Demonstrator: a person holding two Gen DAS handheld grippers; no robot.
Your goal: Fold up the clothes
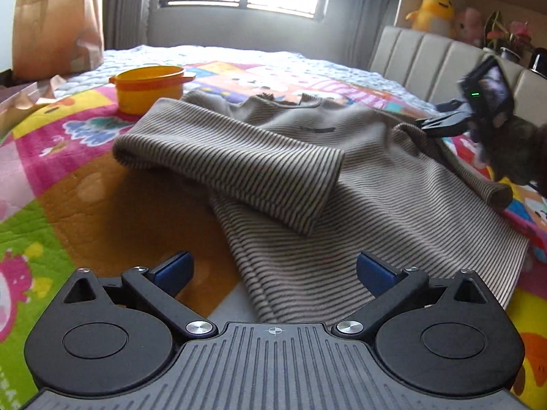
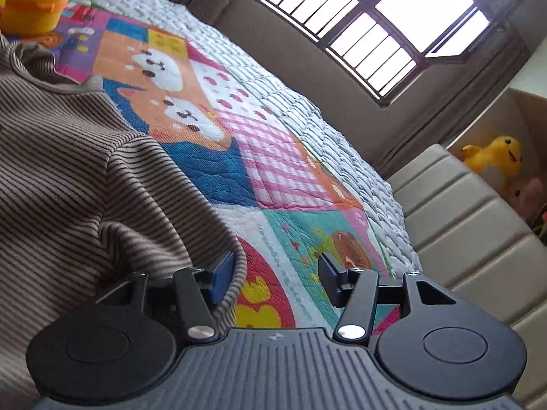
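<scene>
A brown-and-cream striped long-sleeved shirt [image 1: 359,188] lies spread on a colourful quilt [image 1: 85,205]. One sleeve [image 1: 239,171] is folded across its chest. My left gripper [image 1: 273,270] is open at the shirt's near hem, with nothing between its blue pads. In the left wrist view my right gripper [image 1: 427,124] is at the far right, by the other sleeve [image 1: 478,184]. In the right wrist view the right gripper [image 2: 277,273] is open, and the striped sleeve edge [image 2: 239,263] lies against its left pad [image 2: 222,280].
An orange plastic pot [image 1: 150,89] stands on the quilt beyond the shirt. A brown paper bag [image 1: 58,27] stands at the back left. A padded beige headboard [image 1: 427,54] runs along the right, with plush toys [image 1: 432,10] above it.
</scene>
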